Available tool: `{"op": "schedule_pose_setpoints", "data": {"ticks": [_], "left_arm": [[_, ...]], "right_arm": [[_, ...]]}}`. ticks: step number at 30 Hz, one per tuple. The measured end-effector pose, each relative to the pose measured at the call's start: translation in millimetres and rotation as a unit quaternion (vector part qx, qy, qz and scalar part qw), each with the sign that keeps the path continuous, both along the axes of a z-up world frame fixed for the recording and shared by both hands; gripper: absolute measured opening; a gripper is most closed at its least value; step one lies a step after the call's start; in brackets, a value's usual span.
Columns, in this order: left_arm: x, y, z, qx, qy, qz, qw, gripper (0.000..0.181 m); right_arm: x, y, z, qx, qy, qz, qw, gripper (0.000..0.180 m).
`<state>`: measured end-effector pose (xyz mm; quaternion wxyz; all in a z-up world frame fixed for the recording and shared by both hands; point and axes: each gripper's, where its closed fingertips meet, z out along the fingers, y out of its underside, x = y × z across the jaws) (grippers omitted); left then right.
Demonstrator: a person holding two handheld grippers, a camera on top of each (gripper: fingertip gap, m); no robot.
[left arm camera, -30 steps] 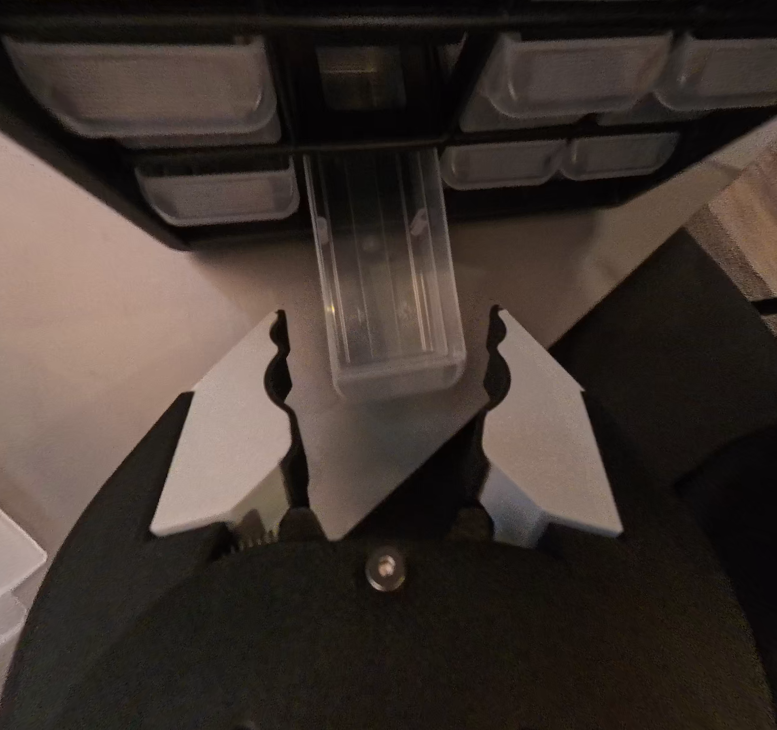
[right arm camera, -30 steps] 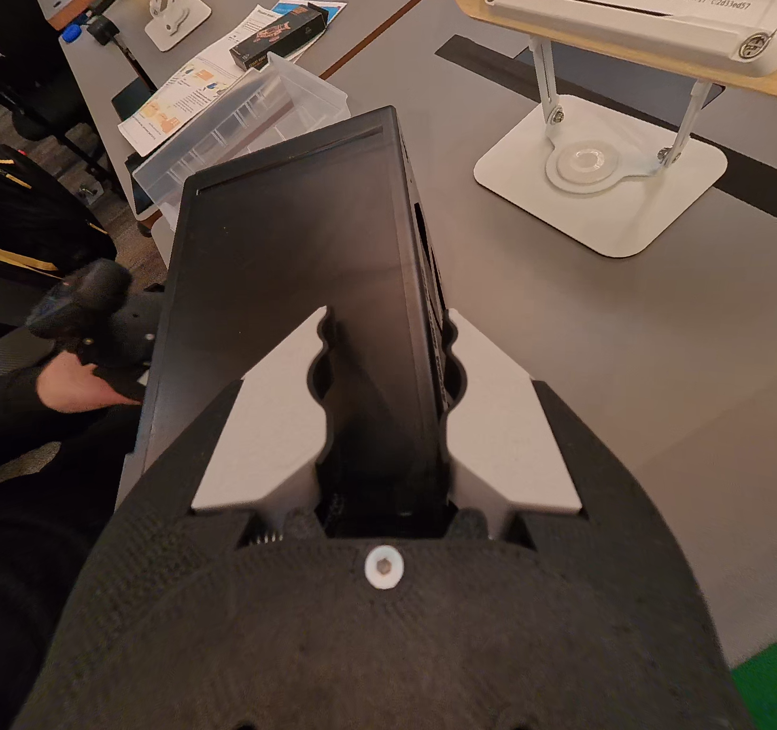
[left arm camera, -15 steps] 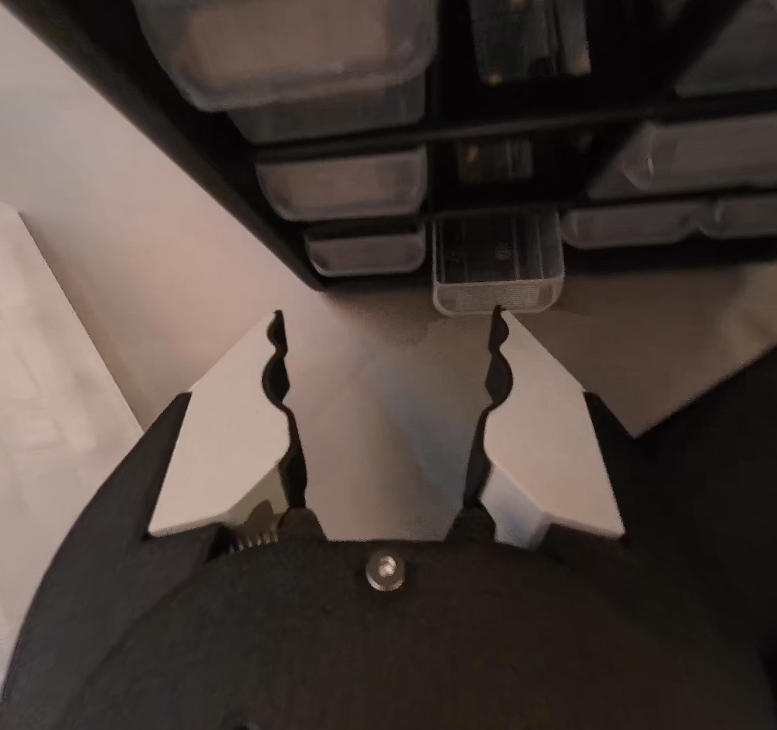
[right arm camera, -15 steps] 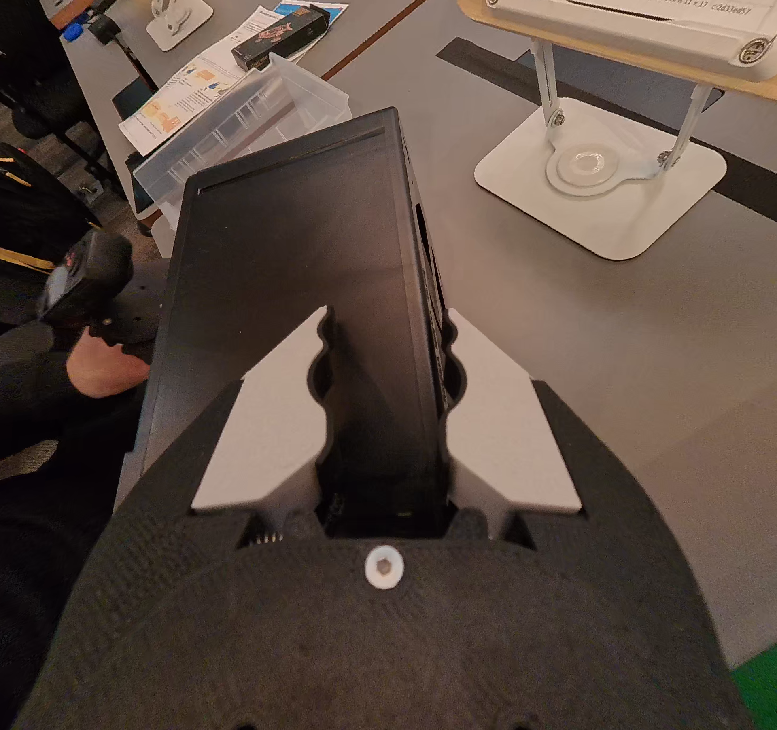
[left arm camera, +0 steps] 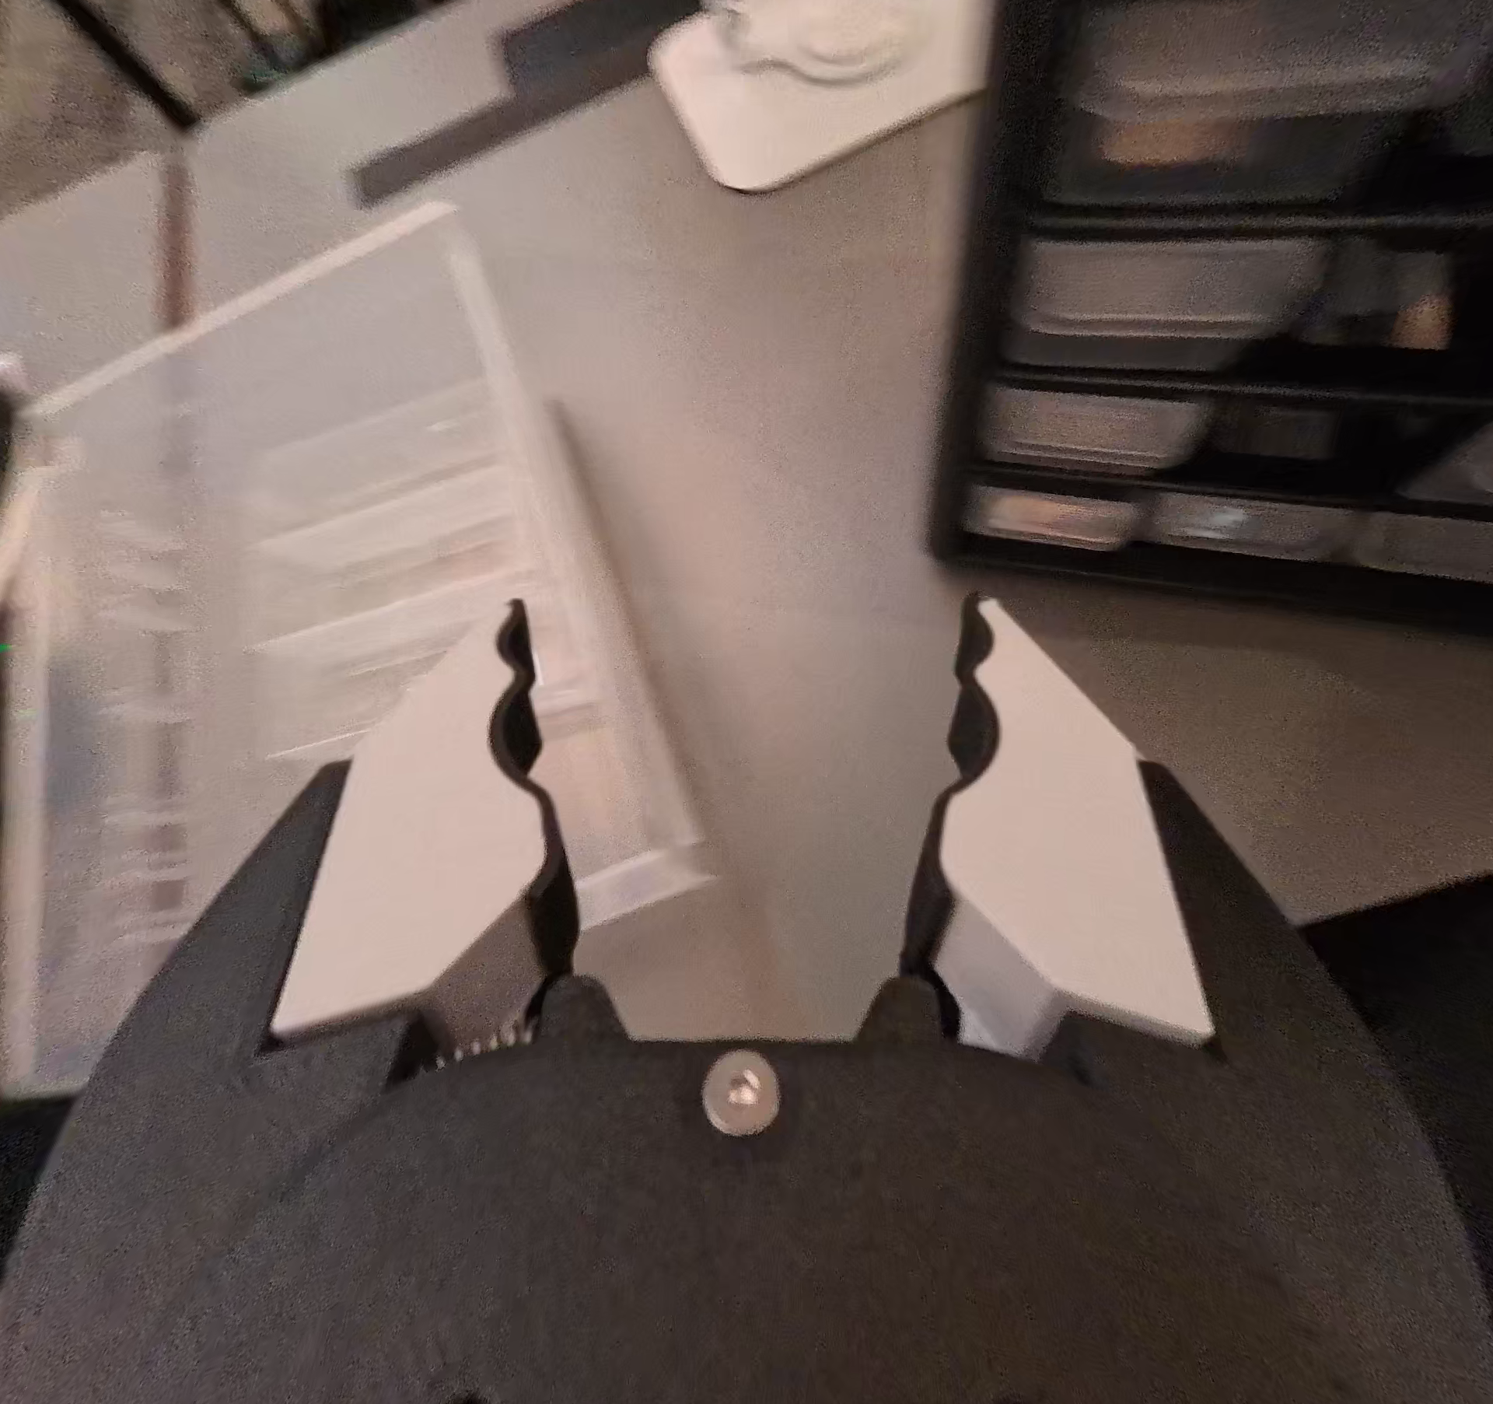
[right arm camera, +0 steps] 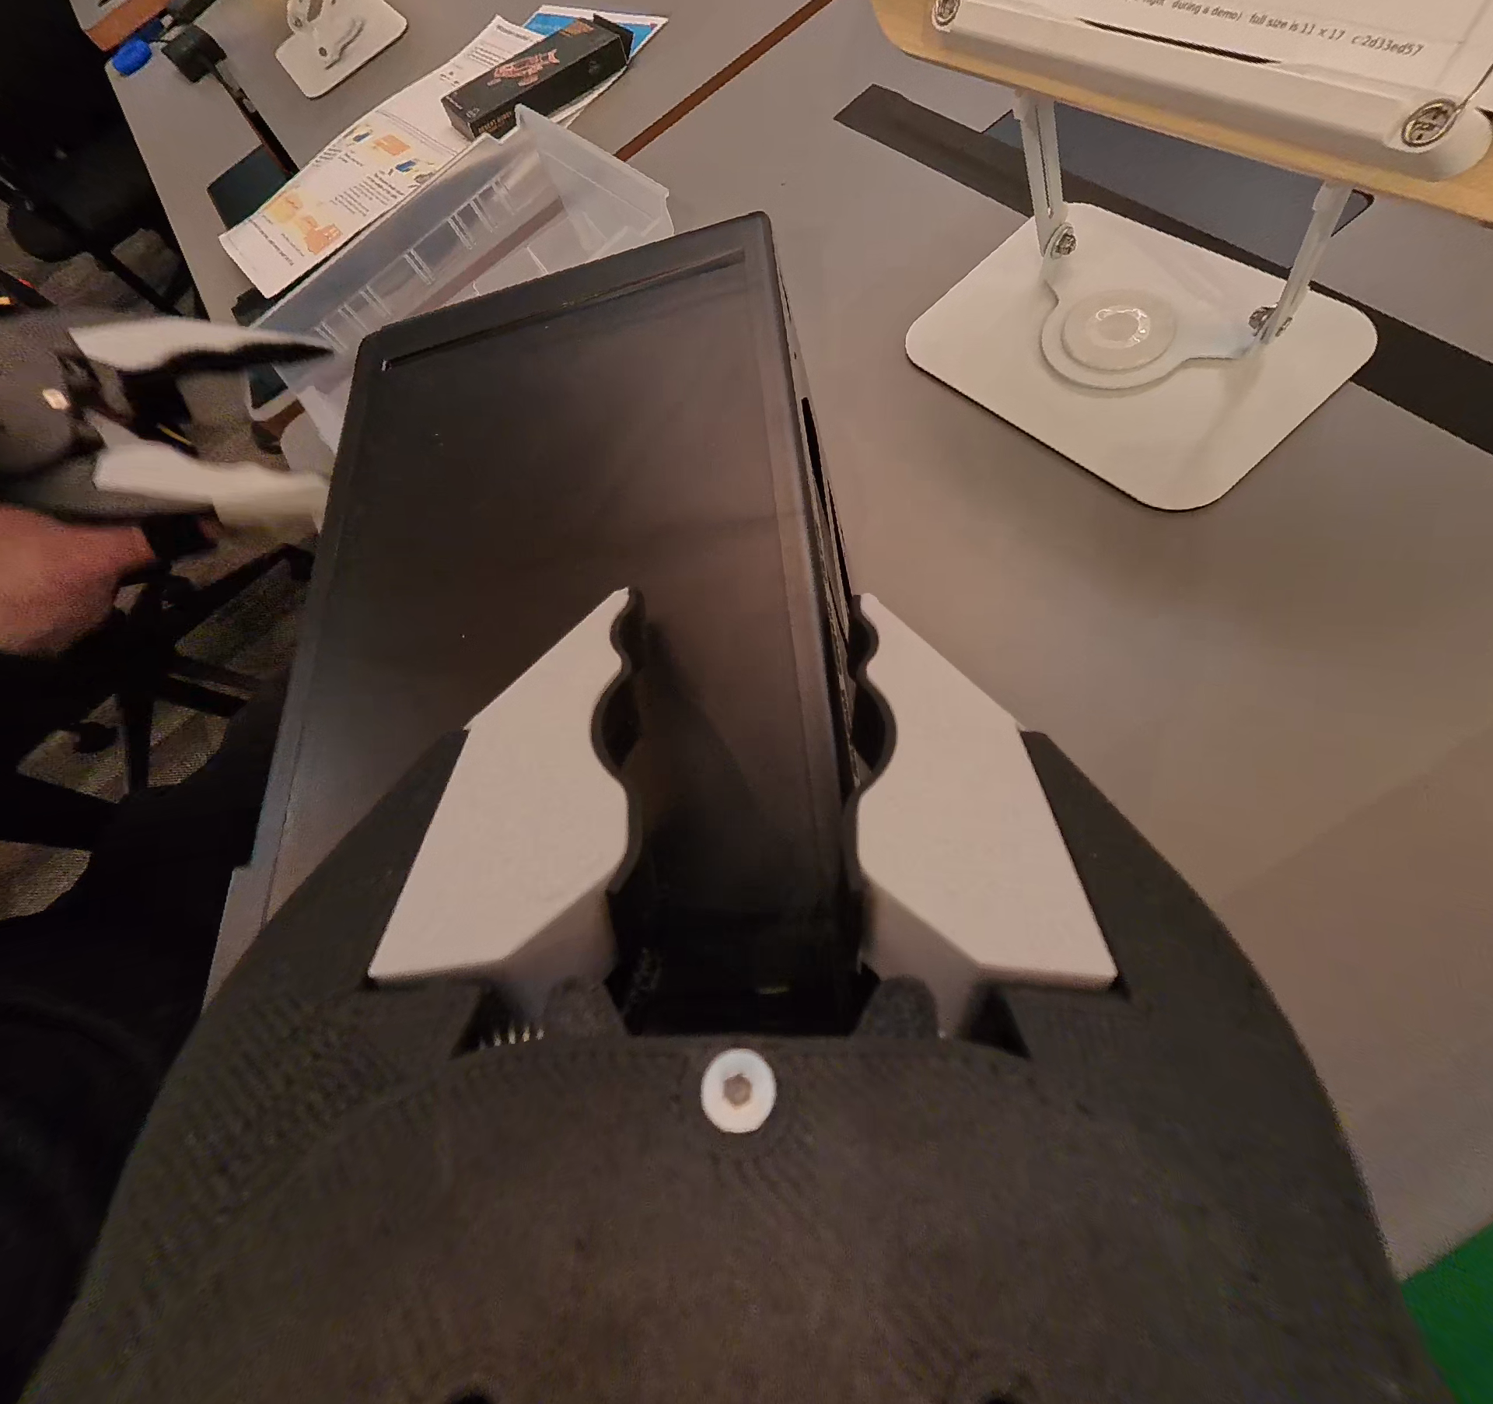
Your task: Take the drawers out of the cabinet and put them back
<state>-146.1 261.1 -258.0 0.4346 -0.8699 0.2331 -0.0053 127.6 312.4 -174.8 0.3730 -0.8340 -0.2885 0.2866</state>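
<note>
right now my right claw (right arm camera: pixel 747 686) is clamped on the top edge of the black cabinet (right arm camera: pixel 557 525), which stands on the grey table (right arm camera: pixel 1131 638) near its front edge. my left claw (left arm camera: pixel 739 686) gapes wide and holds nothing, over bare table between the cabinet front (left arm camera: pixel 1212 395) with its clear drawers (left arm camera: pixel 1163 290) and a clear plastic bin (left arm camera: pixel 267 541) toward the left edge.

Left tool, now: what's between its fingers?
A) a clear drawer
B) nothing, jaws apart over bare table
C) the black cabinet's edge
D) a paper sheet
B: the left tool has its jaws wide apart with only grey table showing between them; the cabinet sits off to its right and a clear bin to its left.
</note>
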Motion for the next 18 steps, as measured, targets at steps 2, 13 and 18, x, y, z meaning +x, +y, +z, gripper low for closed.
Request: {"op": "schedule_pose_setpoints", "data": {"ticks": [2, 13, 18], "left_arm": [[-39.8, 11.5, 15.7, 0.003, -0.004, 0.022, 1.0, 0.088], [-85.1, 65.4, -85.4, -0.202, -0.015, -0.011, 0.979, 0.058], [-74.3, 71.8, -114.2, -0.249, -0.013, -0.03, 0.968, 0.016]], "right_arm": [[0.0, 0.0, 0.0, 0.0, 0.0, 0.0, 1.0, 0.049], [0.2, 0.3, -0.6, -0.005, 0.0, -0.002, 1.0, 0.049], [0.3, 0.4, -0.9, -0.007, 0.001, -0.003, 1.0, 0.049]]}}
